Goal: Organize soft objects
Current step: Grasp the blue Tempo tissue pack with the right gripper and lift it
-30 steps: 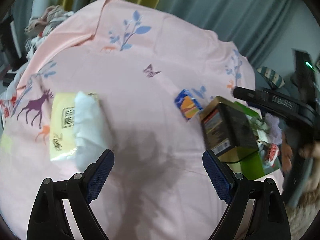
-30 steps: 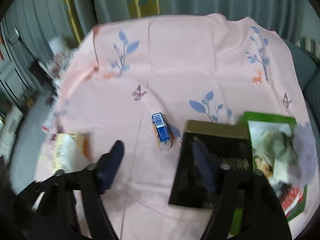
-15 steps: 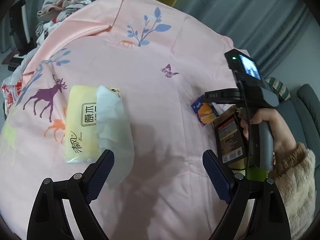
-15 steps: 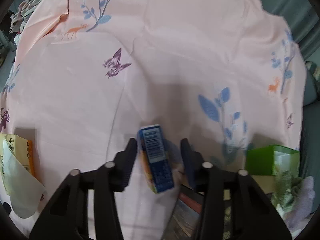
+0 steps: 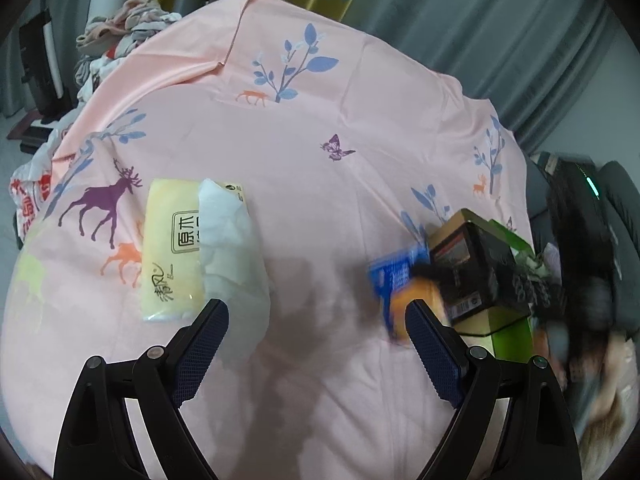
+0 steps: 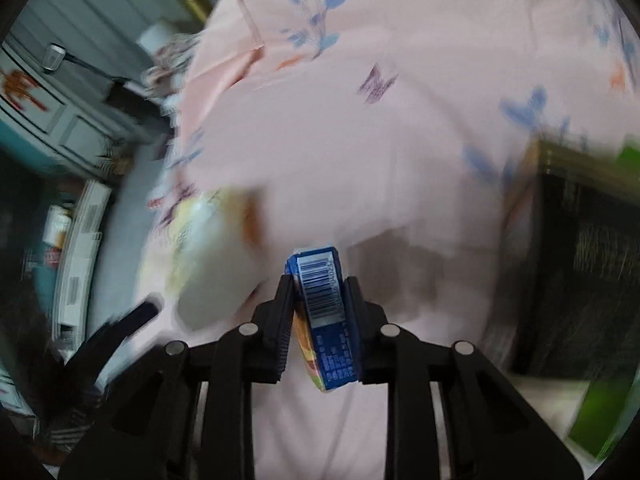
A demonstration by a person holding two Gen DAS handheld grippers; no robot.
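Blue packet (image 6: 326, 312) with barcode pinched between right gripper (image 6: 320, 300) fingers, just closed onto it, lower centre of right wrist view. Left gripper (image 5: 316, 324) fingers spread wide, empty, over pink sheet (image 5: 320, 160). Yellow tissue pack (image 5: 172, 248) centre left.

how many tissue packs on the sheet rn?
2. Yellow tissue pack lies left on the pink sheet; small blue pack is clamped in the right gripper. Green box may hide more.

Matt cotton-like printed bedsheet (image 5: 320, 184)
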